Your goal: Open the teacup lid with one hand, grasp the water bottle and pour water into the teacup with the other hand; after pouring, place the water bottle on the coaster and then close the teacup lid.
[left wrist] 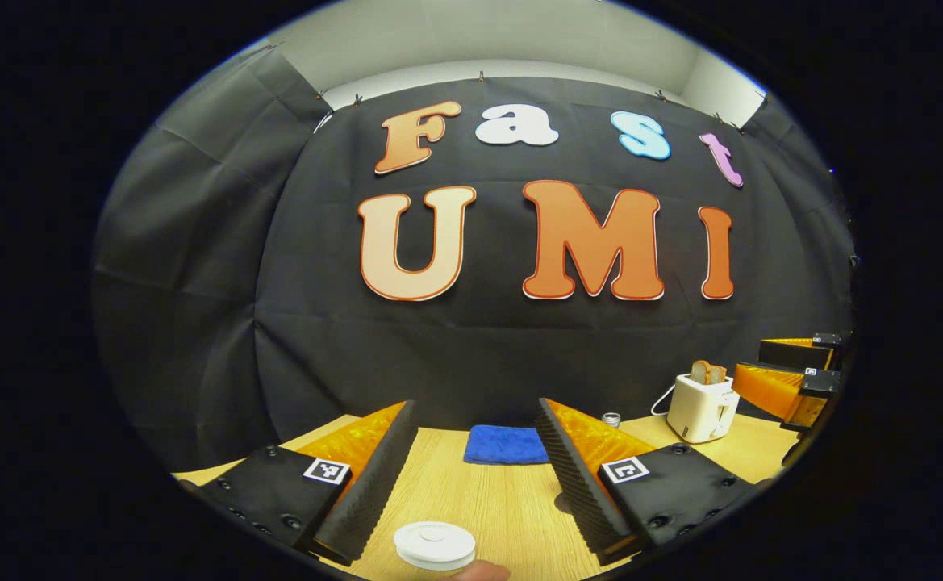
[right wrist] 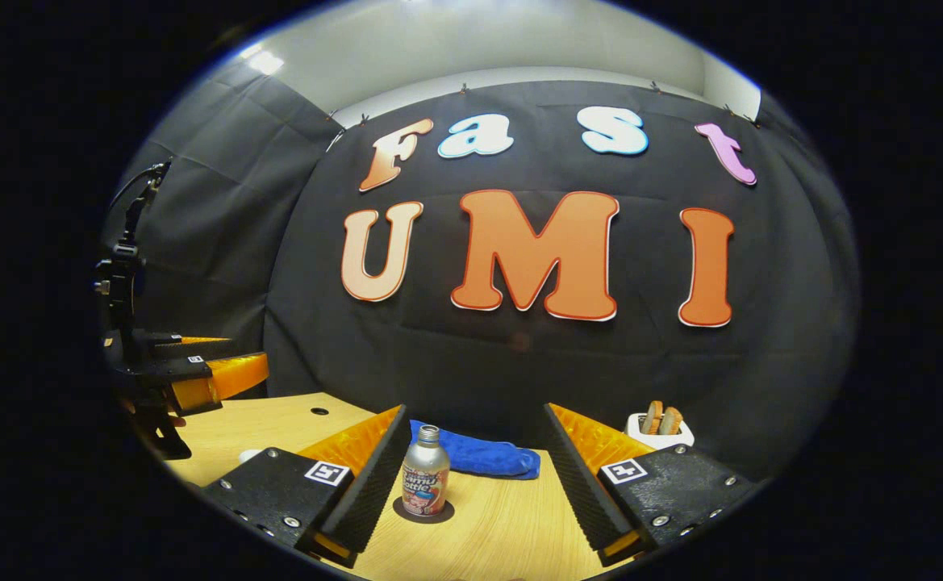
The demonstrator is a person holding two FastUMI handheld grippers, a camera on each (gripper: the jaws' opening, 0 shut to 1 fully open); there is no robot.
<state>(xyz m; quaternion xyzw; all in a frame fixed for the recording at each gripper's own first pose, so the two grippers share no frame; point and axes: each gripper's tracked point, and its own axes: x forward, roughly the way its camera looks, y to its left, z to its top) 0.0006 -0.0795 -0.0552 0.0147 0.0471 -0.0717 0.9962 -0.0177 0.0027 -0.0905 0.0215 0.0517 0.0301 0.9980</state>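
My left hand-held gripper (left wrist: 475, 476) and right hand-held gripper (right wrist: 475, 476) are both wide open. The water bottle (right wrist: 425, 482) sits on its coaster (right wrist: 423, 511); the teacup lid (left wrist: 435, 545) is on. A bump could tip the bottle.

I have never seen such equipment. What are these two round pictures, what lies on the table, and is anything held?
A person holds one hand-held gripper in each hand; a camera rides on each and looks forward between its two fingers. In the left gripper view, the left hand-held gripper stands open above the white teacup lid, with a blue cloth and a toaster behind it. In the right gripper view, the right hand-held gripper is open too; the water bottle stands upright on a dark coaster on the wooden table, close to one finger. Nothing is held by either.
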